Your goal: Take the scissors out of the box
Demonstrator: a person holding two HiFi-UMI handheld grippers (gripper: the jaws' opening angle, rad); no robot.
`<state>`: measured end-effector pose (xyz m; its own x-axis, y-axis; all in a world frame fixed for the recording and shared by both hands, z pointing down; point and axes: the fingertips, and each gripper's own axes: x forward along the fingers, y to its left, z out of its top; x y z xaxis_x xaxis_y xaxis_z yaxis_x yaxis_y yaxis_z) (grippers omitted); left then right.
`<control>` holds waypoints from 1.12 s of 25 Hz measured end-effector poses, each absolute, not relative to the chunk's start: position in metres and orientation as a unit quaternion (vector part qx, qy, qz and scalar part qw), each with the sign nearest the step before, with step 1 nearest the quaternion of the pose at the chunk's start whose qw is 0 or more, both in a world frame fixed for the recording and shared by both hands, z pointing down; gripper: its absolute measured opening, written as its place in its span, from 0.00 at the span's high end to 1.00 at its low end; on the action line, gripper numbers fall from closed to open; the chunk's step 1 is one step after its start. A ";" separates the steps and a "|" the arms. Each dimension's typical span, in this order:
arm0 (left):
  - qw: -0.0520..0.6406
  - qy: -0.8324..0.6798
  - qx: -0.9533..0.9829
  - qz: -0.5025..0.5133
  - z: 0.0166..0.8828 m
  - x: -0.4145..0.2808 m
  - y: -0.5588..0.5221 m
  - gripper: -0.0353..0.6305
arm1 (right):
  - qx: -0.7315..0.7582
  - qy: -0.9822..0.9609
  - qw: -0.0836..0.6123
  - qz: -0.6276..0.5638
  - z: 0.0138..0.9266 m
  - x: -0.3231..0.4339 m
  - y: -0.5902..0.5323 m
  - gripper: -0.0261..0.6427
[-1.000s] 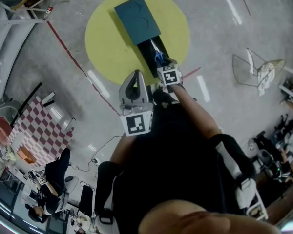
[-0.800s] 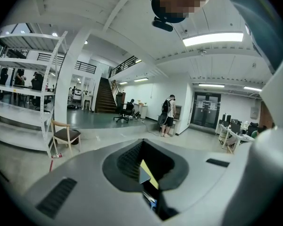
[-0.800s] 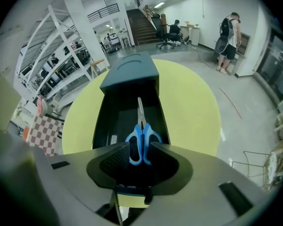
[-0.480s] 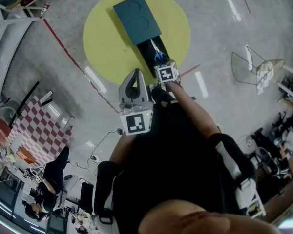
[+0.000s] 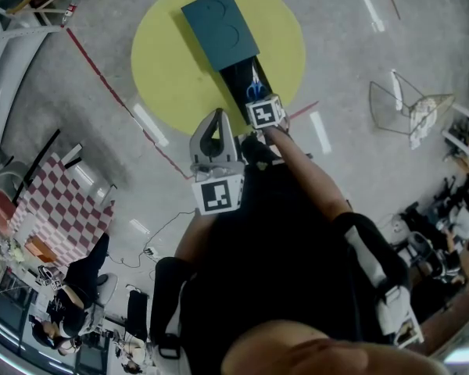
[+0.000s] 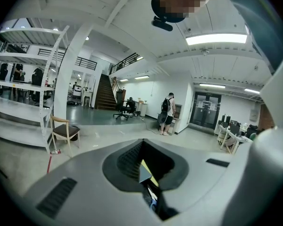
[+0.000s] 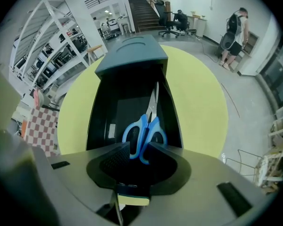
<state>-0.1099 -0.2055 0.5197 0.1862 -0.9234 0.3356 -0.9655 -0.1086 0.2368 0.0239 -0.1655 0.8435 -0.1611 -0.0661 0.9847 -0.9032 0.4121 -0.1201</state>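
Observation:
A dark teal box (image 5: 219, 30) (image 7: 132, 55) lies on a round yellow mat (image 5: 172, 69), its black drawer (image 7: 108, 107) slid out toward me. Blue-handled scissors (image 5: 255, 91) (image 7: 146, 131) lie in the drawer, blades pointing into the box. My right gripper (image 5: 264, 109) (image 7: 134, 147) is at the drawer's near end, its jaws narrowed onto the ends of the handles. My left gripper (image 5: 216, 122) (image 6: 142, 175) is held up beside it to the left, clear of the box, jaw tips together with nothing between them.
A red tape line (image 5: 102, 80) crosses the concrete floor left of the mat. A wire-frame chair (image 5: 410, 108) stands to the right and a checkered cloth (image 5: 62, 209) to the left. Shelving (image 6: 23, 79), a wooden chair (image 6: 63, 131) and a standing person (image 6: 167, 117) are farther off.
My right gripper has crept slightly forward along the drawer onto the scissors' handles. The left gripper has stayed where it was.

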 end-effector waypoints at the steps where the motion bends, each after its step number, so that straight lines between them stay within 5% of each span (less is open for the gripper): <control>1: 0.205 -0.636 0.742 0.052 0.520 -0.111 -0.205 0.96 | 0.369 -0.648 0.537 0.394 0.844 0.025 -0.165 0.79; 28: 0.187 -0.644 0.741 0.042 0.514 -0.112 -0.186 0.96 | 0.345 -0.669 0.520 0.404 0.827 0.023 -0.157 0.87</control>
